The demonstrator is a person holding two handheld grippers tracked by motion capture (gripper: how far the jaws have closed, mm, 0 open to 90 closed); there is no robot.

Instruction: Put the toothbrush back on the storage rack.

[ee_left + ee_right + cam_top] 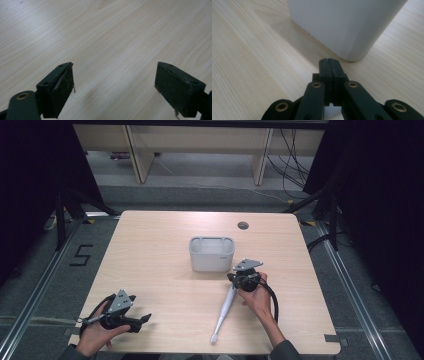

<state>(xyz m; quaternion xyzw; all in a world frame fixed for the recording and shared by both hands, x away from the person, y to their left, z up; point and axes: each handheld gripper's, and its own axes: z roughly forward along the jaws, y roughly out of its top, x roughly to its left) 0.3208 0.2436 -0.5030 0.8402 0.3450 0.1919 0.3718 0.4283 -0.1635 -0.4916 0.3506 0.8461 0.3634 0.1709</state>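
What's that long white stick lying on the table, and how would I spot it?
Start at the wooden table and find the white bin near its middle. Just in front of the bin, the right gripper sits over one end of a slim white toothbrush-like wand, which runs toward the near edge. It is the one long, thin, pale item there.

A lab: black curtains (30, 195), loose cables (292, 160), floor rails (35, 290).
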